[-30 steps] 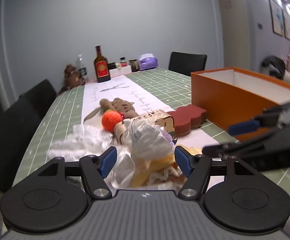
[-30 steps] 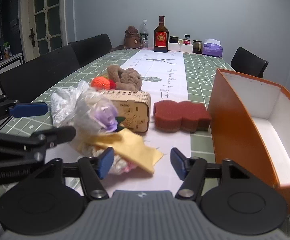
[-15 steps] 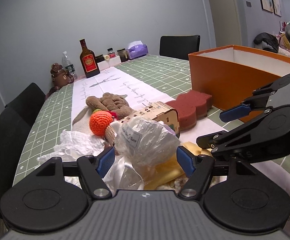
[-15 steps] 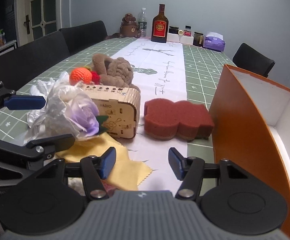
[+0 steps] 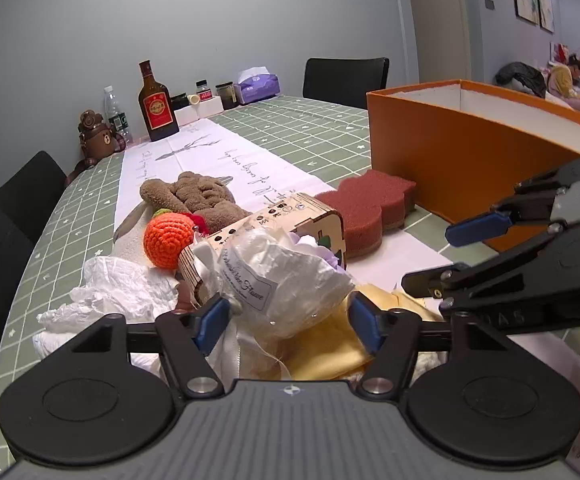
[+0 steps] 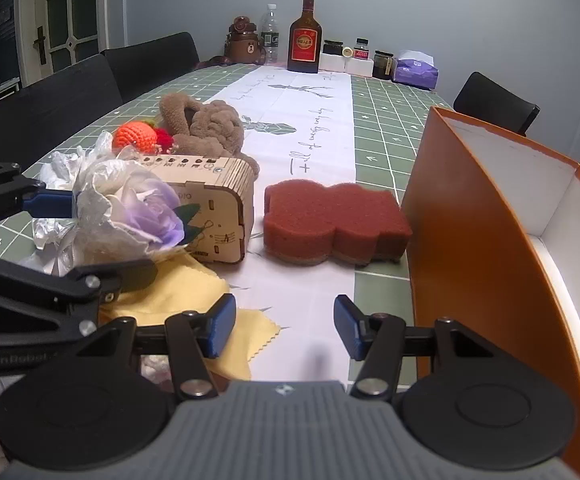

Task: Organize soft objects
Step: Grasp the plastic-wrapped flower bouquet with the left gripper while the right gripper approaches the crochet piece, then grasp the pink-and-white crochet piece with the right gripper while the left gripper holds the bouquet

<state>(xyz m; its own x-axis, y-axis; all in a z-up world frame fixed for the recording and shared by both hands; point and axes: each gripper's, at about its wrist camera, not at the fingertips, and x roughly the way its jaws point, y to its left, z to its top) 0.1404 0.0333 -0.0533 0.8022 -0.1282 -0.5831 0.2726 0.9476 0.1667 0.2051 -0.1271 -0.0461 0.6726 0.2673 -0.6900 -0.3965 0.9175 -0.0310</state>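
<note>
A purple flower in clear crinkled wrap (image 5: 285,276) (image 6: 145,208) lies on a yellow cloth (image 5: 330,348) (image 6: 177,296). My left gripper (image 5: 287,322) (image 6: 109,240) has the wrapped flower between its fingers; the jaws are closing and the pads do not clearly press. Behind it lie a wooden radio box (image 5: 302,216), an orange crochet ball (image 5: 167,240), a brown plush (image 5: 197,196) and a red-brown sponge (image 6: 330,216). My right gripper (image 6: 283,324) (image 5: 450,254) hovers over the white runner, closing slightly, with nothing between its fingers.
An open orange box (image 6: 470,220) (image 5: 470,160) stands right of the sponge. Crumpled white plastic (image 5: 117,284) lies left of the flower. A liquor bottle (image 6: 305,36), water bottle, bear figure, jars and tissue pack (image 6: 414,70) line the table's far end. Black chairs surround the table.
Both grippers came forward and lower toward the pile. The left jaws narrowed around the wrapped flower. The yellow cloth slid from between the right fingers to the left one.
</note>
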